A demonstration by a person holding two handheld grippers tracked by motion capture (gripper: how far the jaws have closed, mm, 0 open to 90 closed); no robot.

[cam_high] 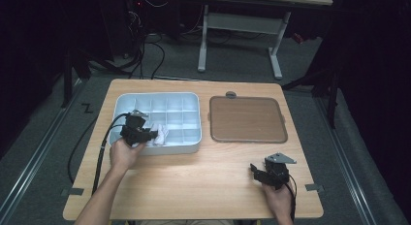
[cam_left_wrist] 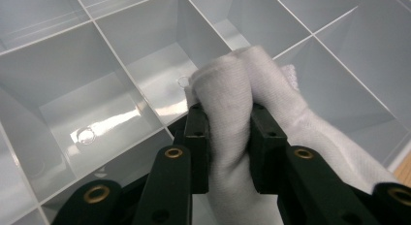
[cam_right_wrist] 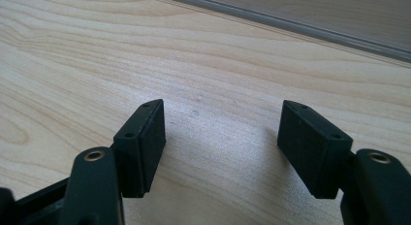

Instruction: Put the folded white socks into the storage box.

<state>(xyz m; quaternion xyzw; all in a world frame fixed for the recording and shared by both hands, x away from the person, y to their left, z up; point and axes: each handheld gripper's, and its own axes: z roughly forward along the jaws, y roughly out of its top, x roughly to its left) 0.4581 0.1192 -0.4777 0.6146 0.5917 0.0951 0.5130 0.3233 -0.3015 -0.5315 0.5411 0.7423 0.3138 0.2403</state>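
A rolled white cloth (cam_left_wrist: 242, 113) sat pinched between the two black jaws of the left claw (cam_left_wrist: 228, 137), the pads pressing into its sides so that the fabric bulged above and below them. It hung over the light grey compartment tray (cam_left_wrist: 121, 94), above the dividers where several cells meet; which cell lay directly under it could not be told. In the high view the same white cloth (cam_high: 160, 134) showed at the front part of the tray (cam_high: 194, 101), toward its left half, with the left claw (cam_high: 145, 134) reaching in from the tray's near left corner and the person's left hand (cam_high: 123, 154) behind it, a black cable trailing off the tabletop edge.

The tray lay on the left half of the wooden tabletop (cam_high: 203, 181). Just beside it to the right, apart by a narrow gap, lay a flat brown lid (cam_high: 247, 119) with rounded corners and a small tab on its far edge.

The right claw (cam_high: 259, 172) rested well apart from both, near the front right of the tabletop, in the person's right hand (cam_high: 277, 198). In the right gripper view its jaws (cam_right_wrist: 223, 133) stood wide apart with nothing between them, bare wood grain below.
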